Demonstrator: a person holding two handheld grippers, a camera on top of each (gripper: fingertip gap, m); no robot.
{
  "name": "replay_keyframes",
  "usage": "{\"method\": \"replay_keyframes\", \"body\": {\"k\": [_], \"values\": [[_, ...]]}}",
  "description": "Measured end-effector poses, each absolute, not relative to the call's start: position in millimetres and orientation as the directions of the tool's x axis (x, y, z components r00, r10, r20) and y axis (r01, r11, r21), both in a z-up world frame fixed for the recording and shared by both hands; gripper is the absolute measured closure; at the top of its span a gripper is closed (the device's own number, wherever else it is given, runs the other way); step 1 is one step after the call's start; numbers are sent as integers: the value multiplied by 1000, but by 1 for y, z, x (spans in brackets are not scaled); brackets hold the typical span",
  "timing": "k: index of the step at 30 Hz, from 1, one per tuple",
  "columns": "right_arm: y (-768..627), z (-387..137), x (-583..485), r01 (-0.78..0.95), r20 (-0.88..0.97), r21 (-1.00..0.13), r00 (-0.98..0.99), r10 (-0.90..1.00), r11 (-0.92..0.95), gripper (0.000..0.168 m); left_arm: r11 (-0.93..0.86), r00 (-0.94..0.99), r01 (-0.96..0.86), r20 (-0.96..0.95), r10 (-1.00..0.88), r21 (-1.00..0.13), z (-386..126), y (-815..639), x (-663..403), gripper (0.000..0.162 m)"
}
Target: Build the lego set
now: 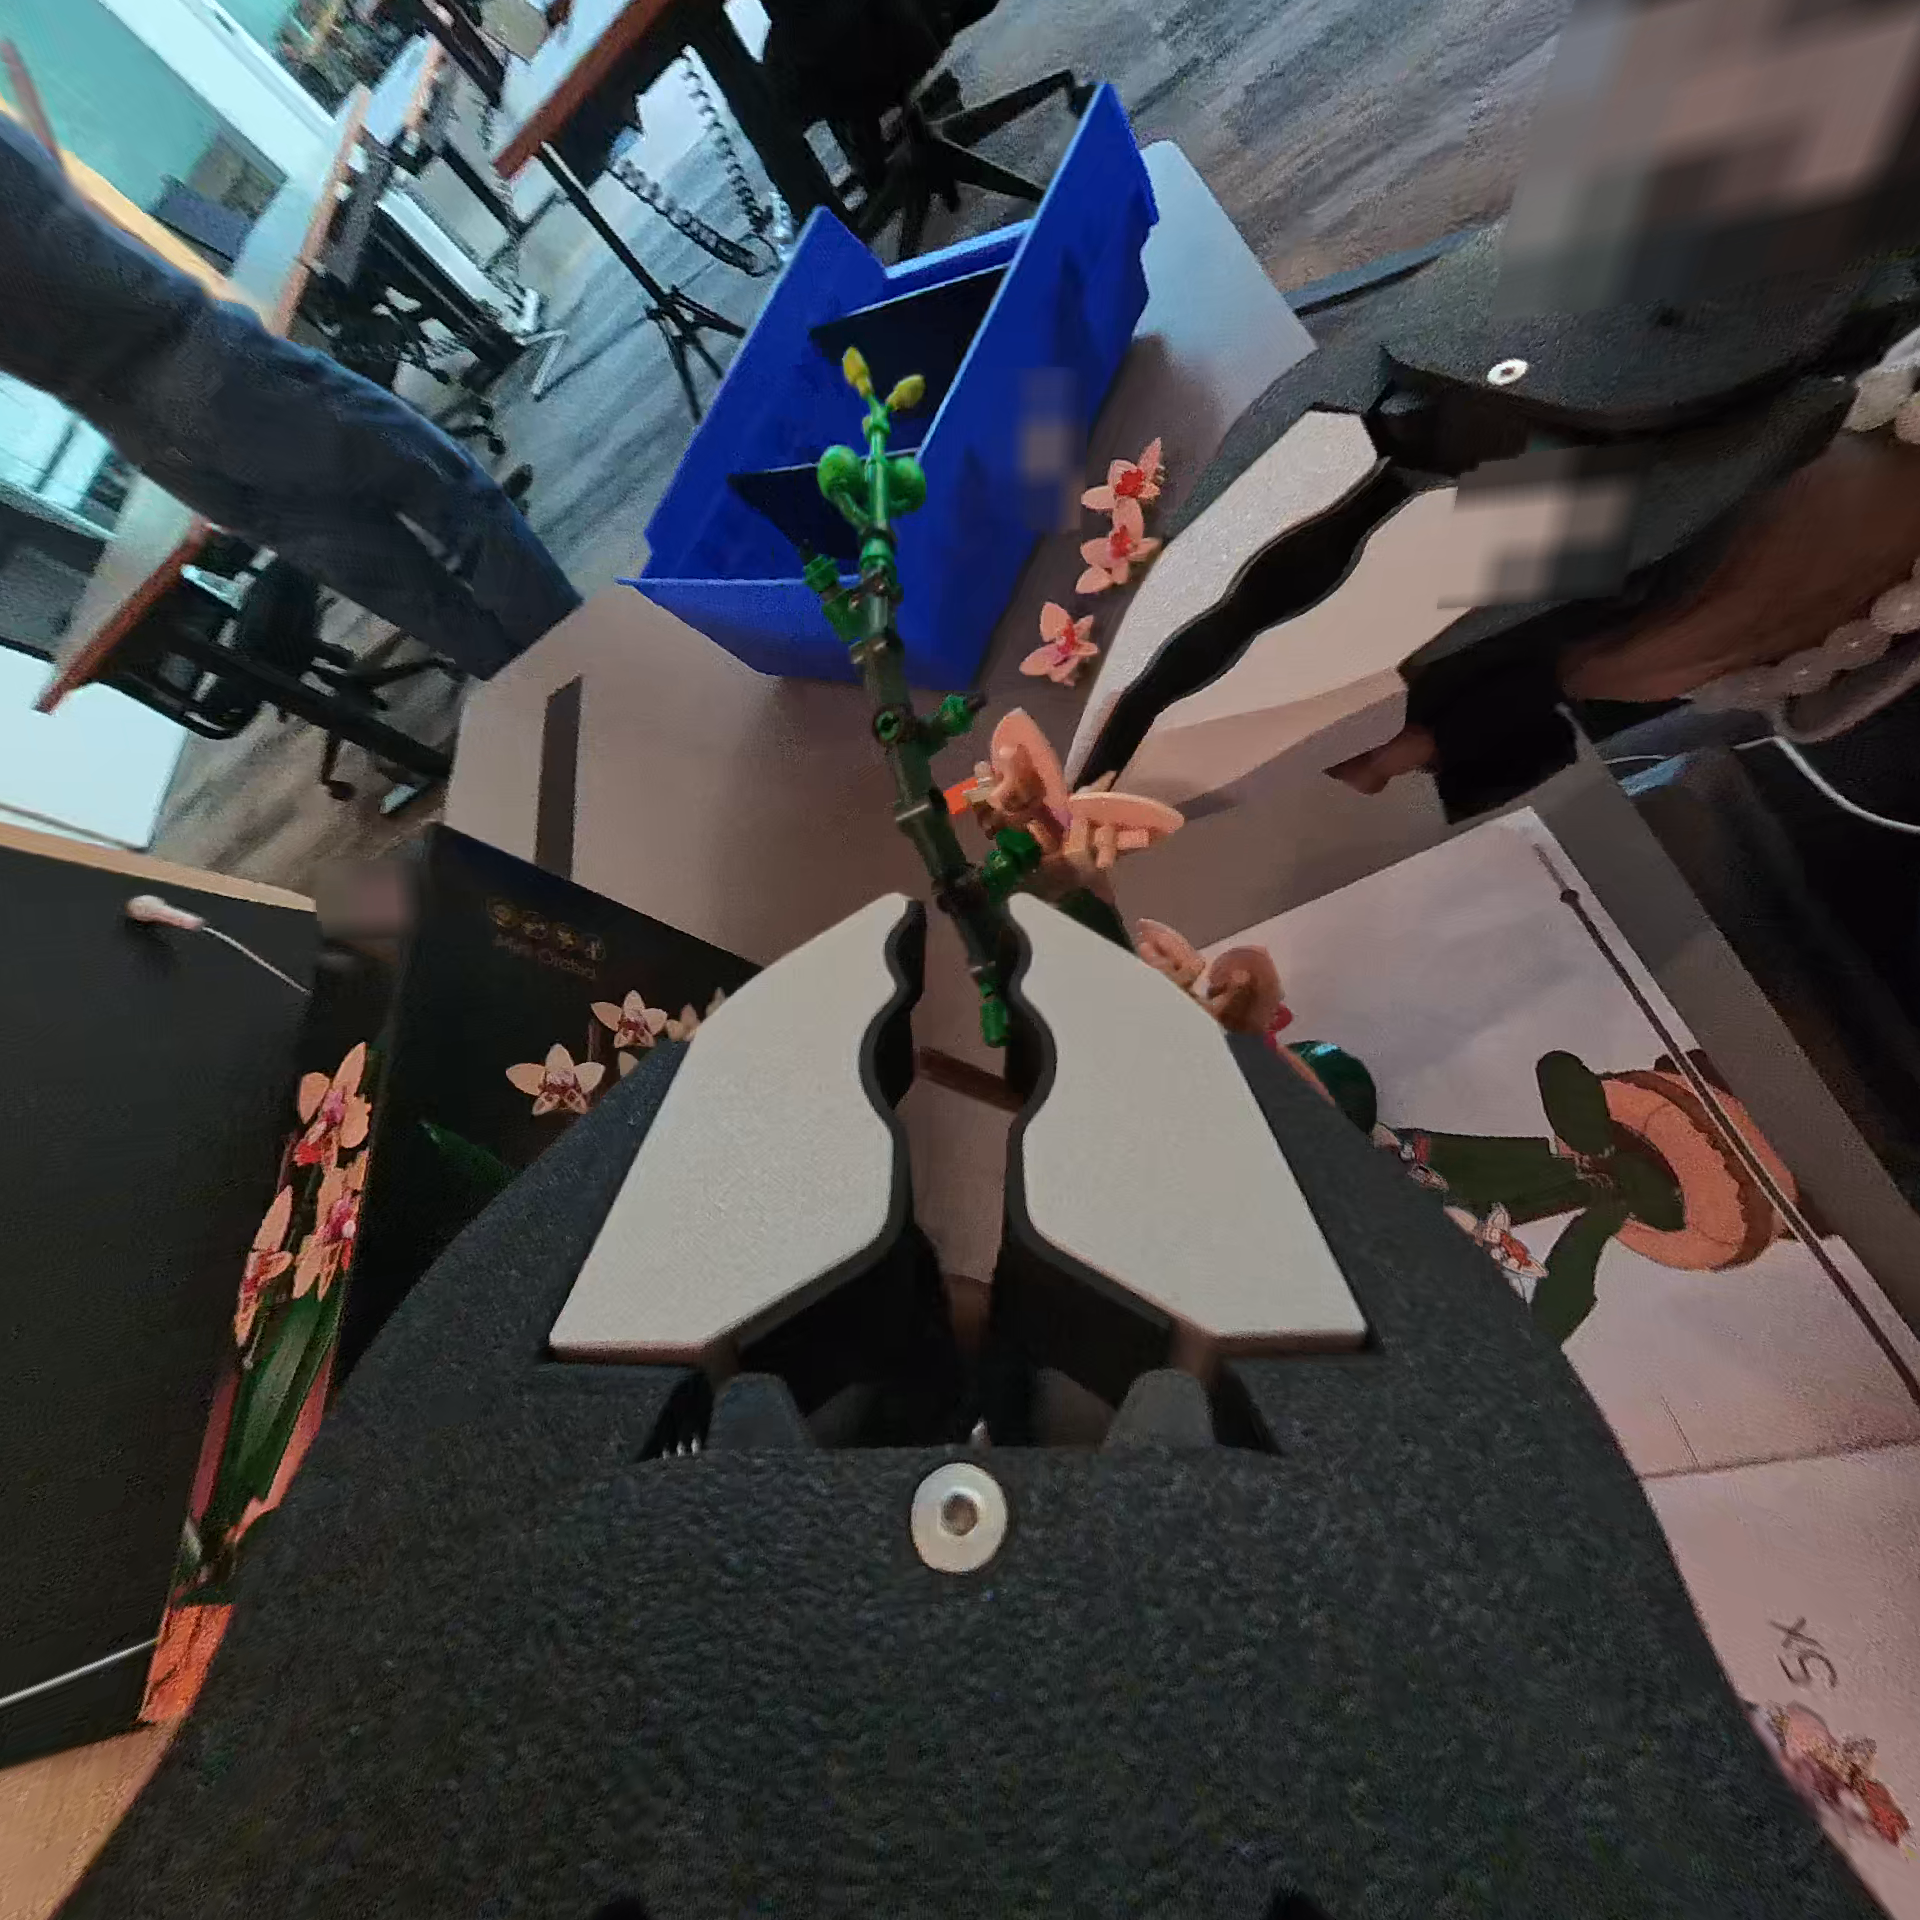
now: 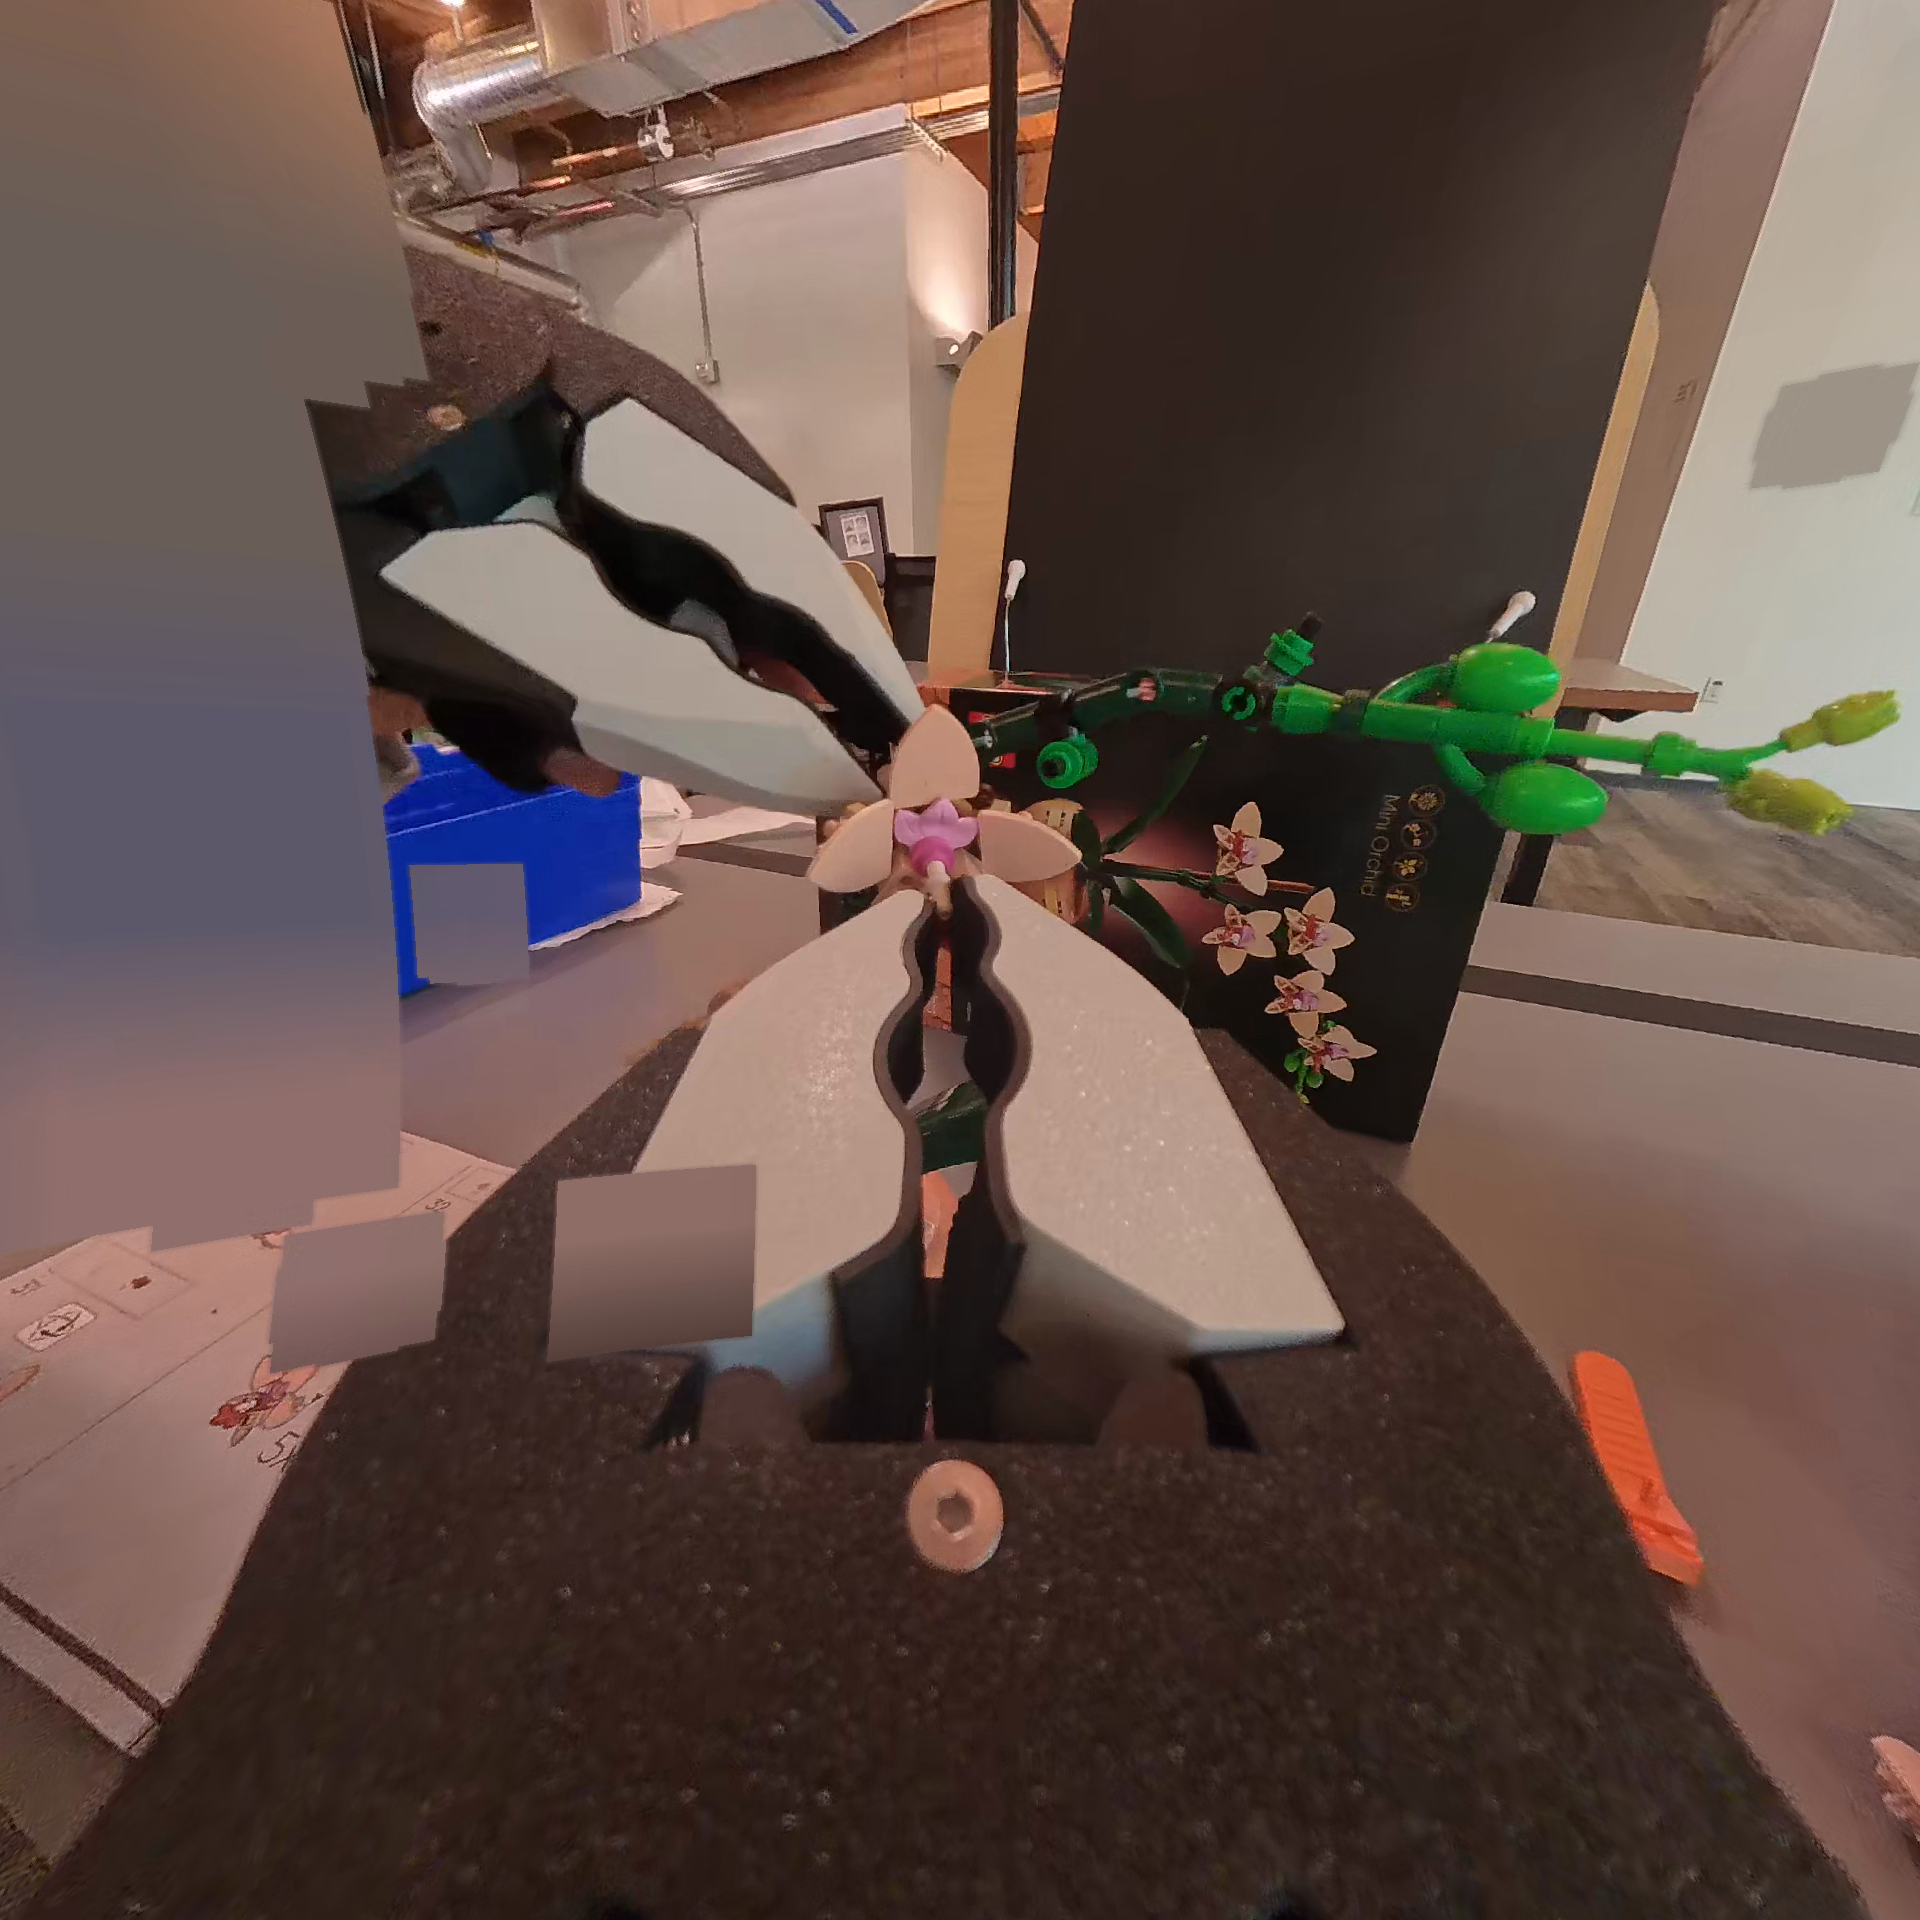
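The left gripper is closed on the lower end of the green orchid stem, which runs out past its tips toward the buds; the right gripper pinches the small peg under a cream flower with a pink centre and holds it right at the stem, beside the side stubs. The step in hand looks like seating this flower on one of the stem's stubs — I judge it is not yet pushed home, though the joint itself is hidden behind the petals. To do it well, the stem needs a firm, steady hold close to the joint so the thin, jointed stalk does not bend or pop apart, and the flower should go on straight along the stub's axis with a short push; squeezing the petals instead of the peg could knock them loose. Three more finished flowers lie on the grey desk beside a blue bin, ready for later stubs. The instruction booklet lies open on the desk, the dark set box stands behind the work, and an orange brick separator lies near the right gripper. Beyond is an office room — other desks, chairs, bare ceiling ducts.
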State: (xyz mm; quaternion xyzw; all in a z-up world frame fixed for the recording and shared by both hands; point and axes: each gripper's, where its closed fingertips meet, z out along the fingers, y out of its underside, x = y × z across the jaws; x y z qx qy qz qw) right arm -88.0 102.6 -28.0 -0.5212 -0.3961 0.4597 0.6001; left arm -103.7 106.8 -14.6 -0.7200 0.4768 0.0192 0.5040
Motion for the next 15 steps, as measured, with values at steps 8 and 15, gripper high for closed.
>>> {"method": "replay_keyframes", "body": {"k": [8,15], "values": [[105,-29,-89,-109,-1,-994,264,965,28,167,-59,465,-733,-436,-771,-678,-23,110,-103,155],[107,-29,-86,-110,-25,-994,273,962,6,167,2,432,-771,-525,-734,-637,-23,108,-101,155]]}}
